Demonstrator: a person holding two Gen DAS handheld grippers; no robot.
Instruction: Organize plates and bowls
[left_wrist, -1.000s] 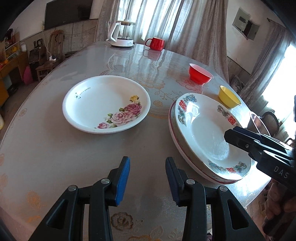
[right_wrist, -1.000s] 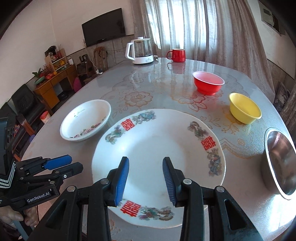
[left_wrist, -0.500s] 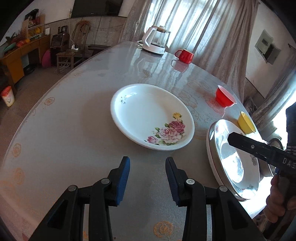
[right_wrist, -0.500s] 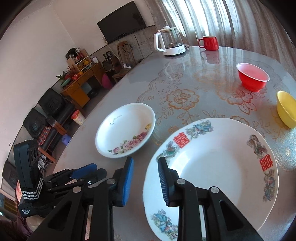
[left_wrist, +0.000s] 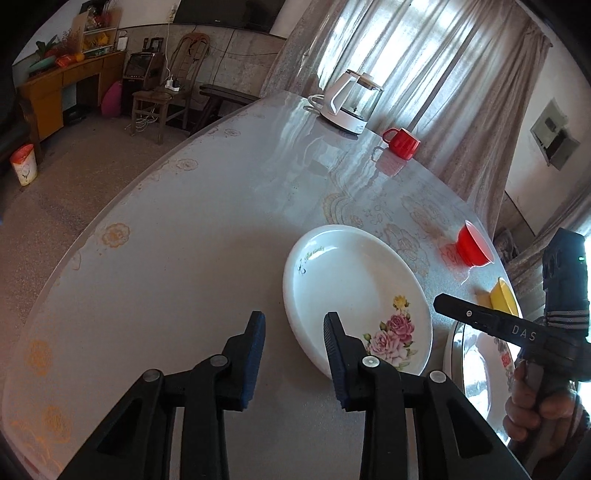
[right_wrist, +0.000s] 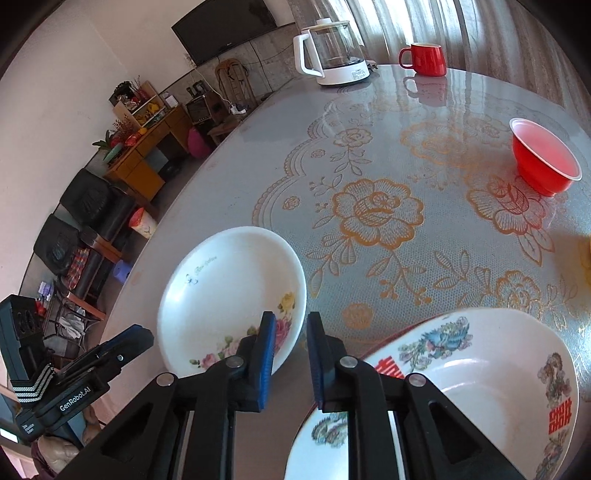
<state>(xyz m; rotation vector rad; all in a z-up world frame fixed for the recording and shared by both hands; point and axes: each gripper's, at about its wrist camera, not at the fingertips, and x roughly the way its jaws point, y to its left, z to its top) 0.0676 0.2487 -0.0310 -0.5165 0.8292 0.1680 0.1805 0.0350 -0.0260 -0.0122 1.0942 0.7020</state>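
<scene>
Both my grippers closing over the table, nothing gripped.

My left gripper hangs with jaws narrowing on empty air, the rose-patterned white plate just to its right, one pad over the near rim. My right gripper pinches closer still, empty too, the same plate's rim just behind its left pad and the red-lettered plate under its right finger. The red bowl sits empty beyond.

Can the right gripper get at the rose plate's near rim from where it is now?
Probably yes: the right gripper hangs just off the rose plate, its closing jaws empty, with only bare table between.
</scene>
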